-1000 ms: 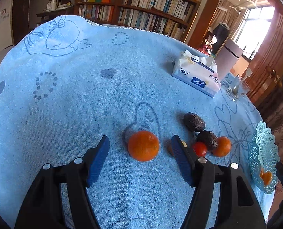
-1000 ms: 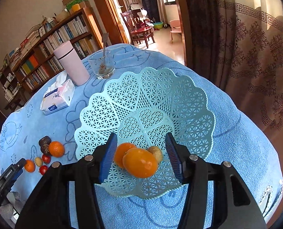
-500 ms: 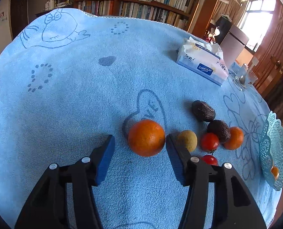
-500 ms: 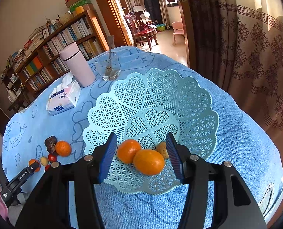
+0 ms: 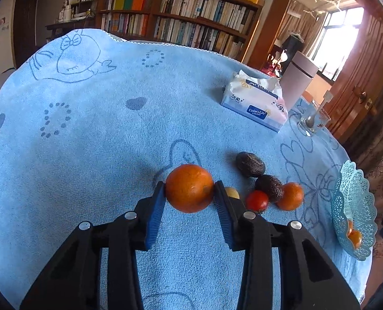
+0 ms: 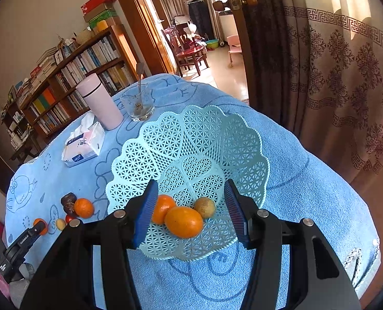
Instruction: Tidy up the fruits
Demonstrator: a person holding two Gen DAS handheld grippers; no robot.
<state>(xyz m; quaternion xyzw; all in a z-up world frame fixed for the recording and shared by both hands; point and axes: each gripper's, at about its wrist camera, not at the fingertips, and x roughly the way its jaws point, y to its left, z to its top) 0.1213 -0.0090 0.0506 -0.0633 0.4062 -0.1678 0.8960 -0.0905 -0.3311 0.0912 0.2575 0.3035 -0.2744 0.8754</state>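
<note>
My left gripper (image 5: 189, 192) is shut on a large orange (image 5: 189, 188) and holds it just above the blue cloth. To its right lie a small yellow fruit (image 5: 232, 192), a red tomato (image 5: 256, 200), two dark avocados (image 5: 250, 164), and a small orange (image 5: 291, 196). The light blue lattice basket (image 6: 191, 139) sits at the table's right end; it holds two oranges (image 6: 183, 221) and a brownish fruit (image 6: 204, 207). My right gripper (image 6: 191, 206) is open and empty, hovering over the basket's near side. The basket also shows in the left wrist view (image 5: 351, 206).
A tissue pack (image 5: 254, 100), a pink tumbler (image 5: 298, 78) and a glass with a spoon (image 5: 311, 121) stand at the table's far right. A bookshelf (image 5: 181, 23) is behind the table. A curtain (image 6: 333, 77) hangs right of the basket.
My left gripper closed on the large orange and lifted it slightly. My right gripper drew back a little from the basket, still open.
</note>
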